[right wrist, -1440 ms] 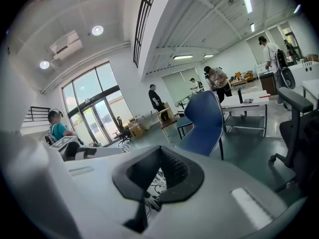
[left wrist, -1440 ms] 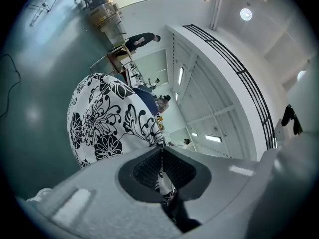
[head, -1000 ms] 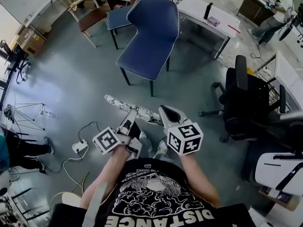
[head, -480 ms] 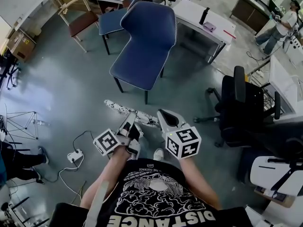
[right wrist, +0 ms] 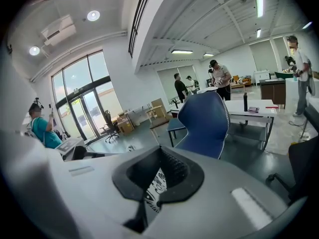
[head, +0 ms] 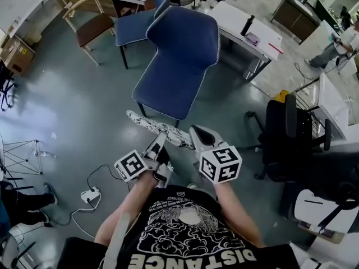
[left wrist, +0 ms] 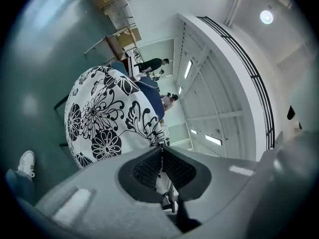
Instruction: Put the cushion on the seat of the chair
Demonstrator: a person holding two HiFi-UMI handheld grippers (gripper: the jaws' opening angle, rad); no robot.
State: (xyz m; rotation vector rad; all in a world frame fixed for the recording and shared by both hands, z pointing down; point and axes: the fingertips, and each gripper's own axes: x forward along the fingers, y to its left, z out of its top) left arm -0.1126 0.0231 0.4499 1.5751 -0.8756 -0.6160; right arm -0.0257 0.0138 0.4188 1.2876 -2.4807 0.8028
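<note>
The cushion (head: 147, 125), white with a black flower print, hangs flat between both grippers just short of the front edge of the blue chair's seat (head: 168, 80). My left gripper (head: 162, 135) is shut on the cushion's near edge, and the cushion (left wrist: 107, 116) fills the left gripper view beyond the jaws of the left gripper (left wrist: 160, 164). My right gripper (head: 196, 132) is shut on the same edge further right. In the right gripper view the printed fabric (right wrist: 157, 182) is pinched in the right gripper (right wrist: 159, 176), and the blue chair (right wrist: 205, 124) stands straight ahead.
Behind the blue chair stand a second blue chair (head: 140, 17), a wooden chair (head: 90, 22) and a white table (head: 247, 26) with a bottle. A black office chair (head: 291, 133) is at the right. A power strip (head: 90, 195) and cable lie on the floor at the left.
Both grippers have carried the cushion forward towards the blue chair, which now stands closer. The cushion's far edge has come near the seat's front edge. Both grips are unchanged.
</note>
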